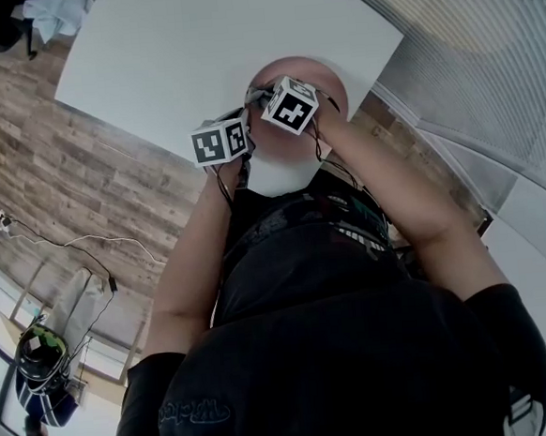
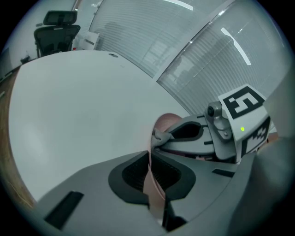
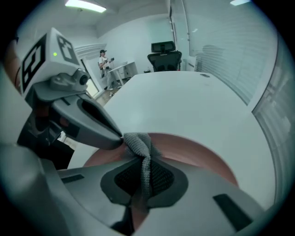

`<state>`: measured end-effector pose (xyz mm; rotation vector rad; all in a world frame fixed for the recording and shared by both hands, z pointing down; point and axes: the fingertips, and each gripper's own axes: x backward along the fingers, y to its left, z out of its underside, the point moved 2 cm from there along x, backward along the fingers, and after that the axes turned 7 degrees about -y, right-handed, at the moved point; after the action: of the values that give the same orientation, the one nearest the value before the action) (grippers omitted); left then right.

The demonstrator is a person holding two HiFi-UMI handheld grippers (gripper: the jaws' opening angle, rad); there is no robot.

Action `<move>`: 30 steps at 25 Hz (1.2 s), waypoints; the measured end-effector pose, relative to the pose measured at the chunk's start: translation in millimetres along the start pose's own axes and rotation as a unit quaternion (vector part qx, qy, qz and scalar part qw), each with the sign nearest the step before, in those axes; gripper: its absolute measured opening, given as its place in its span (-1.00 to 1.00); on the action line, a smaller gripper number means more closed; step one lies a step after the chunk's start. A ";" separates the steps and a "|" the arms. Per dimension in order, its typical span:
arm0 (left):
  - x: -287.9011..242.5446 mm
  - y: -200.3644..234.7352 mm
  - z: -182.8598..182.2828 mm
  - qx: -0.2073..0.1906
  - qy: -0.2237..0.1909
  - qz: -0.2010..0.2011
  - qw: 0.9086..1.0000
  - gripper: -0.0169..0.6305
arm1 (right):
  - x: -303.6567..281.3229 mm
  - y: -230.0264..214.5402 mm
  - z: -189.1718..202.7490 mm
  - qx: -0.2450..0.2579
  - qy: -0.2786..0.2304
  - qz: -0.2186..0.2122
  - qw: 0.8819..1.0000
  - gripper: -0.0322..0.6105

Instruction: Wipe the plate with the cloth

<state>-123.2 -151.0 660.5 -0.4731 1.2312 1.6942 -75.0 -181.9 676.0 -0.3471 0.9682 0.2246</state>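
**Head view.** The pink plate [image 1: 323, 75] lies at the far end of both forearms, over the white table [image 1: 194, 49]. Two marker cubes [image 1: 218, 141] [image 1: 290, 105] stand just in front of the plate and cover the jaws and any cloth. The wearer's dark torso [image 1: 340, 348] fills the lower half of the frame.

**Left gripper view.** The left gripper [image 2: 149, 159] has its jaws pressed together on the plate's rim, which is seen edge-on as a thin pink strip running between the pads. Beyond the rim, the right gripper [image 2: 159, 137] meets the plate's face with a scrap of grey cloth [image 2: 162, 134] at its tip. Most of the plate is hidden behind that gripper's body.

**Right gripper view.** The jaws pinch a twisted fold of the knitted grey cloth, and a wad stands out past the pads onto the plate's near face. The left gripper bites the rim just left of the wad. An office chair [image 3: 163, 57] and a standing person [image 3: 103, 60] lie well beyond the plate.

- **Handling (judged):** The plate looks stiff, smooth and breakable, and it is likely to slip in a thin rim hold, so the hold is best taken deep on the rim. The cloth looks soft and light and is best held by a fold.
- **Unclear:** Whether the plate's lower edge rests on the table cannot be told.
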 end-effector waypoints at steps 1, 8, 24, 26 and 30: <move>0.7 0.9 -1.2 0.003 -0.002 -0.001 1.000 -0.85 | 0.0 9.1 1.4 0.007 0.005 -0.015 1.000 -0.80; 7.1 -1.6 0.4 -0.006 -0.026 0.001 1.000 -0.84 | 27.1 23.8 34.7 -0.018 -0.016 -0.010 1.000 -0.80; 67.8 -70.0 30.9 -0.075 -0.124 -0.014 0.989 -0.61 | 172.6 22.7 80.8 -0.146 -0.228 0.032 0.962 -0.80; 80.7 -74.2 30.7 -0.075 -0.142 -0.019 0.987 -0.61 | 187.2 20.1 74.4 -0.146 -0.248 0.033 0.957 -0.80; 107.2 -85.8 37.6 -0.069 -0.173 -0.029 0.982 -0.61 | 207.3 24.7 69.8 -0.134 -0.270 0.029 0.953 -0.80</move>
<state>-92.1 -64.6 551.7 -0.2786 0.8445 1.7318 84.0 -125.5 534.5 -0.4750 0.4053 0.4789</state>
